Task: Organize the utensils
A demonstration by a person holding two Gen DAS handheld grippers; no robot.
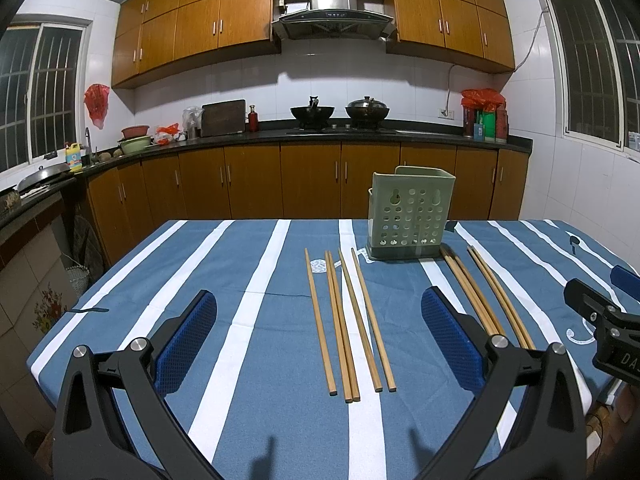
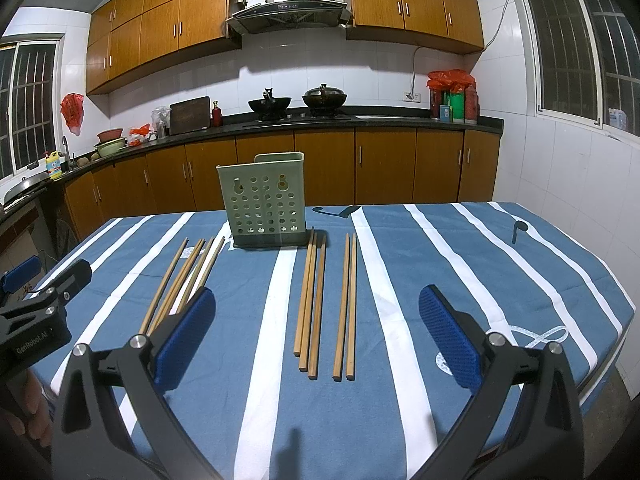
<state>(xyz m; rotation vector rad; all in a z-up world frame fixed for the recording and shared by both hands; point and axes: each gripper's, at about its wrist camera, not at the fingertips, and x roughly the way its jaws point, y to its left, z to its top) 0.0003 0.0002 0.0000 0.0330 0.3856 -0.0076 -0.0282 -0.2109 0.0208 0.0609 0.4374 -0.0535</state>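
The chopsticks lie flat on the counter in two loose groups, none yet in the holder. The left group [image 1: 348,320], five sticks running lengthwise away from the cameras, sits just left of the green perforated holder [image 1: 408,216]; the right group [image 2: 324,304], three sticks close together and a pair just beside them, starts near the holder's base and runs back toward the near edge. The holder stands upright toward the far side of the striped blue-and-white tablecloth [image 1: 248,360] that covers the counter, and no utensil shows above its rim.

The left gripper [image 1: 320,340] hovers above the cloth with its jaws spread wide and empty, framing the left group. The right gripper [image 2: 316,340] does the same over the right group, jaws wide apart and holding nothing.

The step in hand looks like the first pick. To do it well, I would lower one gripper so its blue pads straddle a single stick or a tight pair across their width, near mid-length so the stick does not tip when lifted. The sticks lie touching one another, so a neighbour may get dragged or rolled; closing slowly helps. Once lifted, the stick needs turning upright before it goes down into the holder's open top.
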